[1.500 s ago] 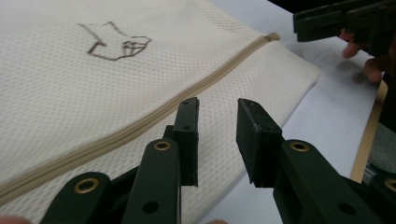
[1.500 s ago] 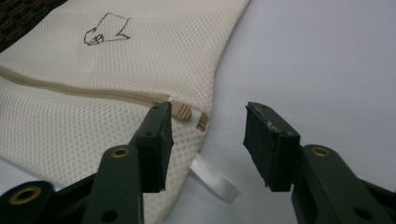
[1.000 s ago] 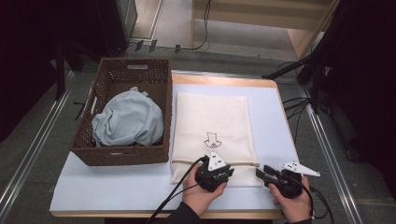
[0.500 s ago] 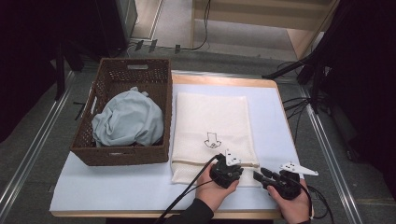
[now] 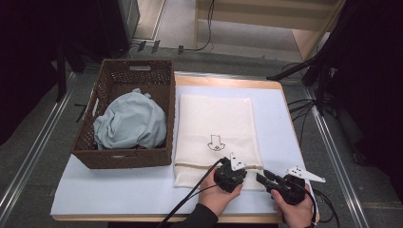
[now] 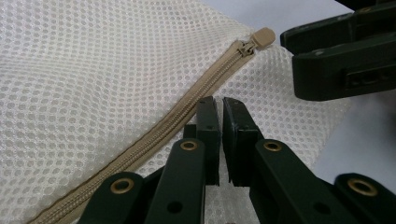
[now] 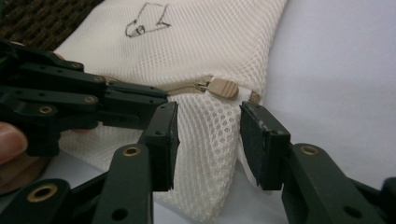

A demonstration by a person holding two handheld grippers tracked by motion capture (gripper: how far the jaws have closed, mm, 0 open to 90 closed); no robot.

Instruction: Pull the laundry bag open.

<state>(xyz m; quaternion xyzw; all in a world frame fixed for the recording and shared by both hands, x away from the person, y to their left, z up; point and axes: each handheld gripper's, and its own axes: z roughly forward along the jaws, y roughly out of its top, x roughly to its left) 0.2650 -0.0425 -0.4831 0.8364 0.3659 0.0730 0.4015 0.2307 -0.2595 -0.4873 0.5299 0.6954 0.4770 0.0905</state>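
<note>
Comparing this moment with a second ago, we see our left gripper has slid rightward along the near edge of the mesh laundry bag toward the zipper's end, and its jaws have just been closing. In the left gripper view they now stand almost together on the netting just on the near side of the zipper; we judge they pinch a fold of mesh there, though how much cloth is caught we cannot tell. That grip should anchor the bag so the slider can be drawn.

Going left to right on the table: a wicker basket holding pale blue cloth, then the bag lying flat just beside it, its long axis running near to far, the drawn arrow pointing near. The zipper runs left to right across the near end, with the zipper pull at its right end.

Our right gripper waits at the bag's near right corner, jaws partly open and holding nothing, the corner's mesh between them, the pull just beyond.
</note>
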